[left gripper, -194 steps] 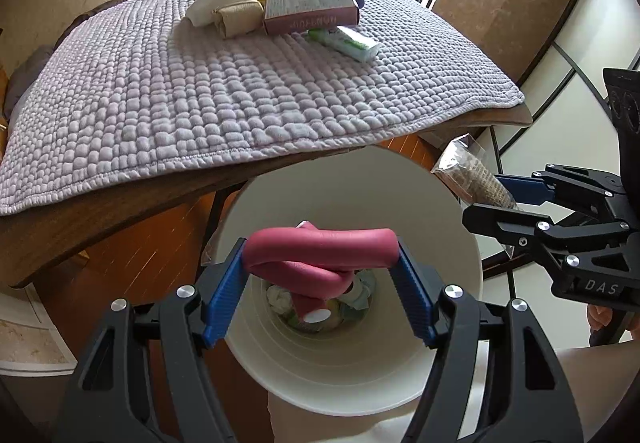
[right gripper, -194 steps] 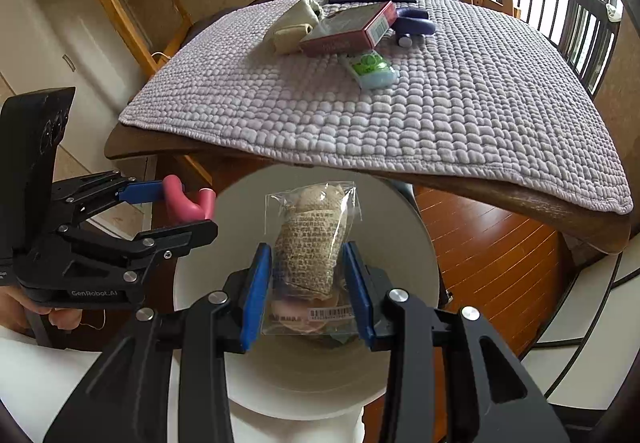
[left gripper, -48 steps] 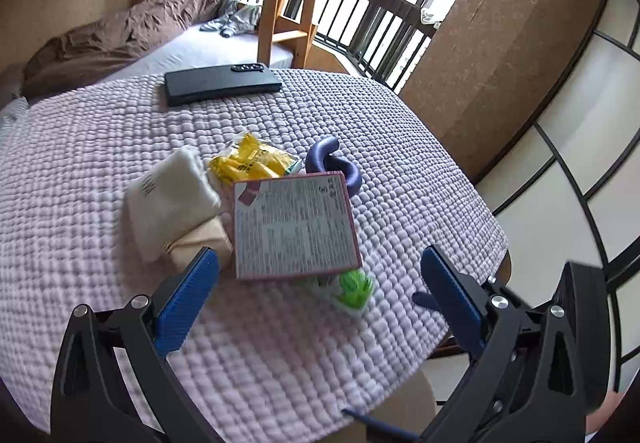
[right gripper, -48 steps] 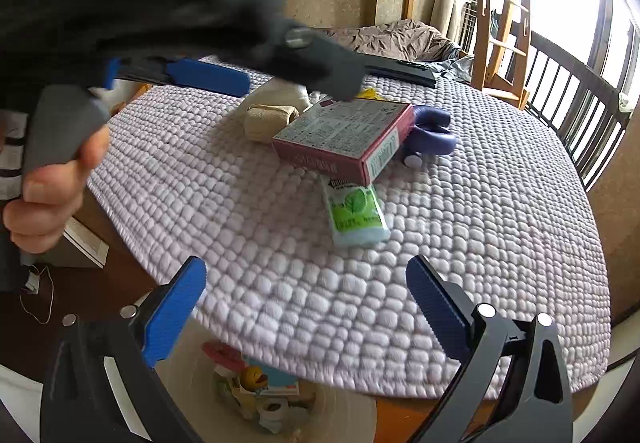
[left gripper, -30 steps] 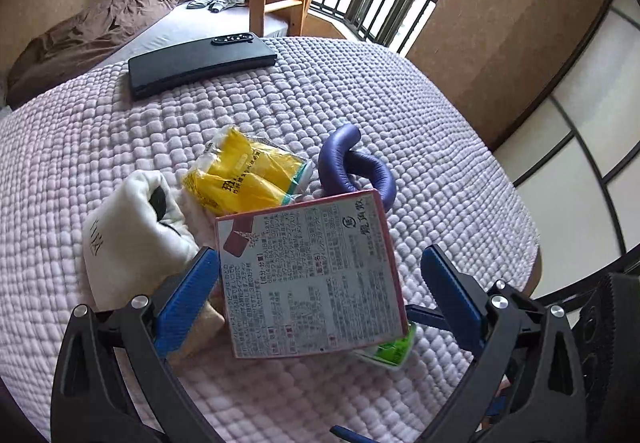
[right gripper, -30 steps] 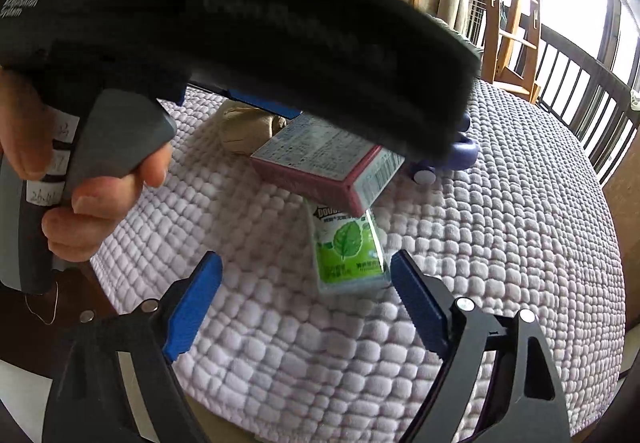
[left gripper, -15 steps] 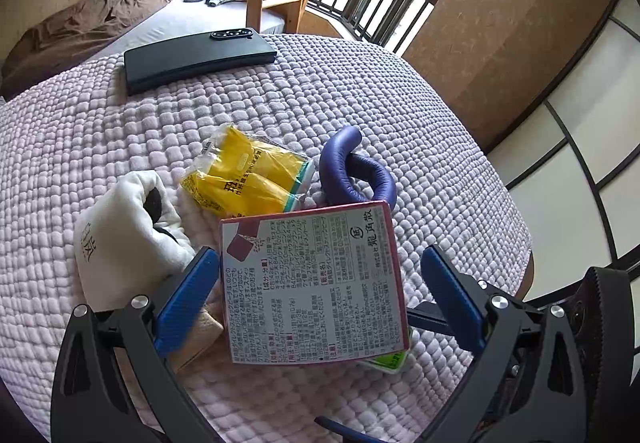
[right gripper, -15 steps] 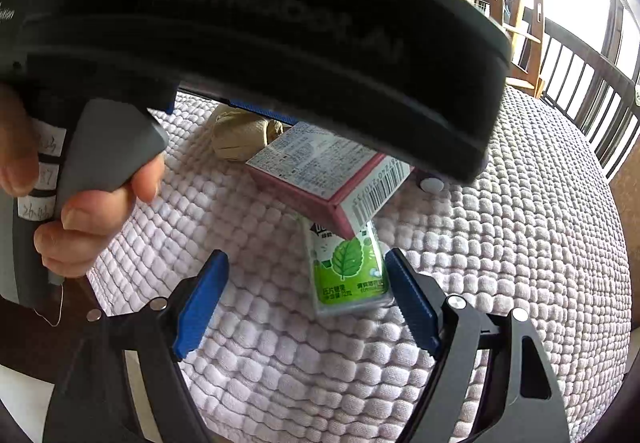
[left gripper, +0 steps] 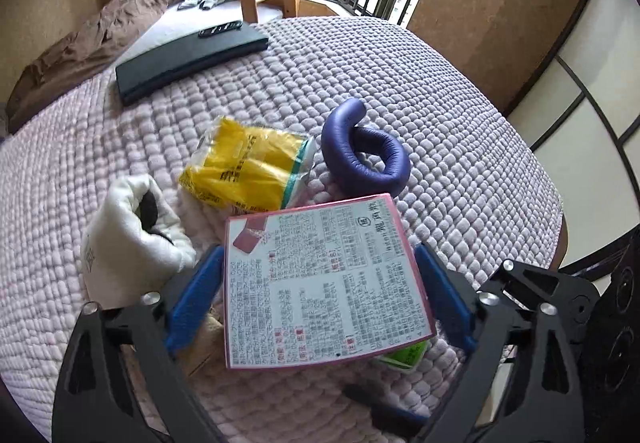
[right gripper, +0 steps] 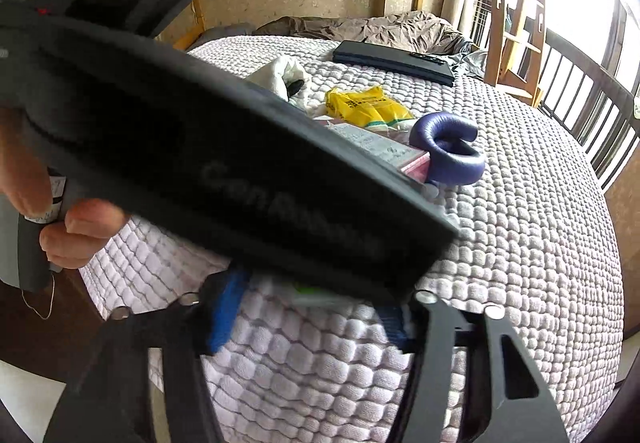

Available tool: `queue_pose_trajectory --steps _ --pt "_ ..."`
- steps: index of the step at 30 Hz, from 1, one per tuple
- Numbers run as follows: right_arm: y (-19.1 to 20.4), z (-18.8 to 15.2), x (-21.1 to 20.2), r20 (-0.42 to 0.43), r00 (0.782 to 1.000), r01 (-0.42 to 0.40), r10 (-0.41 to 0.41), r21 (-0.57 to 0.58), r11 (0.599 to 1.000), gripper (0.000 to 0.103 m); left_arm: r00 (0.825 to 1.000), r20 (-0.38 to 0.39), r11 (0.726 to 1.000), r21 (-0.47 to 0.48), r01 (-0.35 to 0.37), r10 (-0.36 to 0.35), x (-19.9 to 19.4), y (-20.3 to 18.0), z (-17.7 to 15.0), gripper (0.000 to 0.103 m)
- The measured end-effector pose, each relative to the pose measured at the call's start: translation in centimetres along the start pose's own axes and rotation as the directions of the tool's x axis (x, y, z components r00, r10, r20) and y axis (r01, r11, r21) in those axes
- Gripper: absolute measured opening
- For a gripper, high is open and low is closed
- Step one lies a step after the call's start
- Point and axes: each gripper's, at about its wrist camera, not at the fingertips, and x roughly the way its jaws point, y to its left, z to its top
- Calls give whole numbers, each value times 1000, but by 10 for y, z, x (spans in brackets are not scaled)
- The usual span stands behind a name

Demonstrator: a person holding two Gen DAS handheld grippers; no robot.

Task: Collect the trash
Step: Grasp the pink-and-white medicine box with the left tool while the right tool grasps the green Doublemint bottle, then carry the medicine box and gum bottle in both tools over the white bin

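A flat box (left gripper: 320, 283) with a pink rim and printed text lies on the quilted lilac blanket (left gripper: 460, 123). My left gripper (left gripper: 316, 251) is closing on it, and both blue pads meet its two sides. A green-and-white pack (left gripper: 404, 357) pokes out from under the box's near right corner. In the right wrist view only a sliver of the pack (right gripper: 320, 291) shows between the blue pads of my right gripper (right gripper: 316, 299). That gripper's jaws are closing, and blanket still shows between the left pad and the pack. The left gripper's black body (right gripper: 240, 183) hides the rest.
A yellow packet (left gripper: 244, 171), a purple curved roll (left gripper: 360, 163) and a white cloth pouch (left gripper: 128, 239) lie just beyond the box. A black flat case (left gripper: 188, 59) sits at the far edge. A person's hand (right gripper: 76, 231) holds the left gripper's handle. The blanket's edge (left gripper: 552, 227) drops off at right.
The left jaws have narrowed onto the box's sides. The right jaws have drawn in around the green pack, and the left gripper's body now covers more of the right wrist view.
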Motion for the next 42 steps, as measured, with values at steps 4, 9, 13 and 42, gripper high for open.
queue_pose_trajectory --steps 4,9,13,42 --pt "-9 -3 0 6 1000 -10 10 22 1000 44 1000 11 999 -27 27 -26 -3 3 -1 94" --pt "-5 -7 -7 16 1000 -9 9 11 1000 43 997 61 997 -61 51 -48 -19 9 -2 94" --pt "-3 -9 -7 -1 1000 -20 20 5 1000 43 994 92 994 -86 63 -55 -32 16 -2 94" --pt "-22 -6 -12 21 1000 -19 17 83 996 37 983 178 974 -211 79 -41 -82 27 -55 93"
